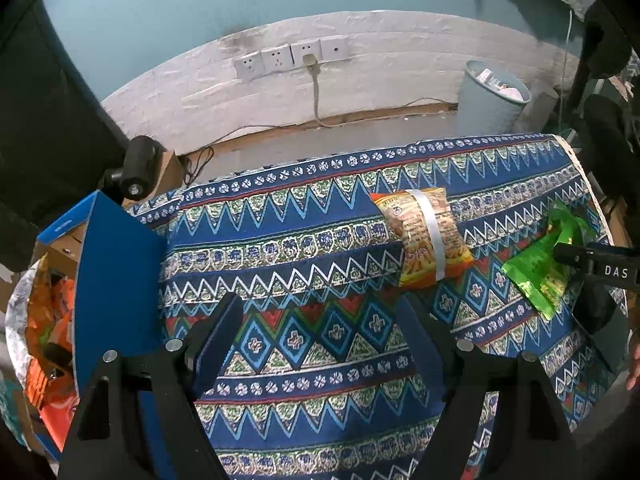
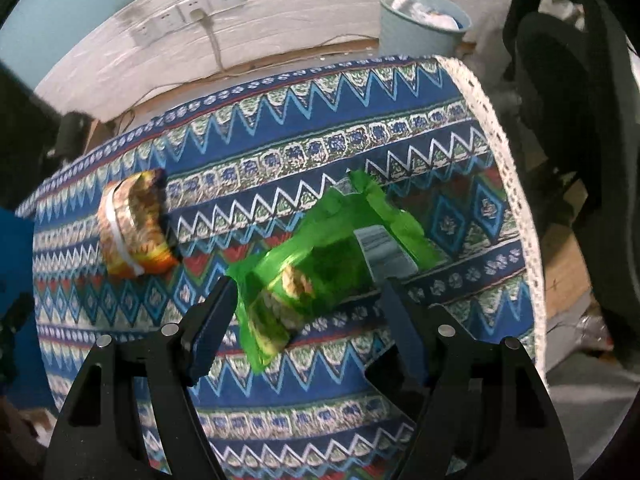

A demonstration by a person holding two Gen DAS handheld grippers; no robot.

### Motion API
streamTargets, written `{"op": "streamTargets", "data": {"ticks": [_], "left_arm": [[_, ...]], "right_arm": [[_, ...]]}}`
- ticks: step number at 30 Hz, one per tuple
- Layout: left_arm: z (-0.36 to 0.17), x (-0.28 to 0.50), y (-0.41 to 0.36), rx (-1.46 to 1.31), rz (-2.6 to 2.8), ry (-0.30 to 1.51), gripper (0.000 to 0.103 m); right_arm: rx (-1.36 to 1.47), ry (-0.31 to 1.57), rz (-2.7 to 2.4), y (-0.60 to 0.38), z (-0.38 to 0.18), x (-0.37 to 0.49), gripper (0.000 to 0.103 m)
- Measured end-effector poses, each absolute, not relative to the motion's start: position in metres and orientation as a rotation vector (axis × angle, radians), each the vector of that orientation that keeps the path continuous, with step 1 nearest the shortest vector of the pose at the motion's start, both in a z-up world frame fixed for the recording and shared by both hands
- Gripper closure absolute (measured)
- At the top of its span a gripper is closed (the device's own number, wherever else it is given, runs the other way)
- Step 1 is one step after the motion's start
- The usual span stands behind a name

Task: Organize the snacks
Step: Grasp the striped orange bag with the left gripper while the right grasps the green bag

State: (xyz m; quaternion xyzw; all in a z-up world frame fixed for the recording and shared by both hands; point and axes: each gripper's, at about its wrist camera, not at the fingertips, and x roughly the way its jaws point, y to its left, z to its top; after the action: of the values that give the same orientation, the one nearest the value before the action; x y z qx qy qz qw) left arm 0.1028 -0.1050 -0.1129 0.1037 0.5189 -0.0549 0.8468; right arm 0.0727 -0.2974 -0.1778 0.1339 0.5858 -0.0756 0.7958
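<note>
At the far left, the blue cardboard box (image 1: pixel 116 288) with orange packets inside stands at the counter (image 1: pixel 304 376) edge. Your left gripper (image 1: pixel 320 336) hovers above bare patterned cloth, jaws wide and holding nothing. The orange snack bag (image 1: pixel 430 236) lies ahead and to its right. Further right, your right gripper (image 2: pixel 306 312) has wide jaws around the near end of the green snack bag (image 2: pixel 320 256), not yet closed. The bag's long axis runs away from you toward the right. Only the left view shows the box; only the right view shows the bag between the jaws.
</note>
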Motion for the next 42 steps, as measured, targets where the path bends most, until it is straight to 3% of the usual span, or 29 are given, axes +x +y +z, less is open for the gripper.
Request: {"op": "streamTargets", "data": {"ticks": [9, 17, 19, 21, 23, 29, 31, 42], "left_arm": [[-0.137, 0.122, -0.098, 0.175, -0.095, 1.161, 0.022], [-0.146, 0.132, -0.099, 0.104, -0.115, 1.192, 0.022], [-0.150, 0.136, -0.099, 0.063, -0.125, 1.203, 0.022], [-0.153, 0.139, -0.101, 0.031, -0.127, 1.214, 0.022], [-0.157, 0.144, -0.104, 0.008, -0.133, 1.223, 0.022], [-0.160, 0.155, -0.118, -0.072, -0.153, 1.242, 0.022], [-0.160, 0.159, -0.123, -0.082, -0.155, 1.241, 0.014], [-0.182, 0.184, -0.155, -0.133, -0.139, 1.272, 0.013]], "right_arm": [[0.283, 1.289, -0.188, -0.298, -0.201, 0.102, 0.030], [0.085, 1.286, -0.170, -0.278, -0.213, 0.123, 0.030], [0.047, 1.280, -0.164, -0.273, -0.215, 0.125, 0.033], [0.005, 1.279, -0.156, -0.270, -0.216, 0.126, 0.052], [-0.040, 1.284, -0.140, -0.264, -0.217, 0.126, 0.059], [-0.150, 1.303, -0.058, -0.249, -0.216, 0.129, 0.063], [-0.174, 1.302, -0.034, -0.251, -0.211, 0.130, 0.063], [-0.265, 1.276, 0.057, -0.266, -0.173, 0.145, 0.063]]}}
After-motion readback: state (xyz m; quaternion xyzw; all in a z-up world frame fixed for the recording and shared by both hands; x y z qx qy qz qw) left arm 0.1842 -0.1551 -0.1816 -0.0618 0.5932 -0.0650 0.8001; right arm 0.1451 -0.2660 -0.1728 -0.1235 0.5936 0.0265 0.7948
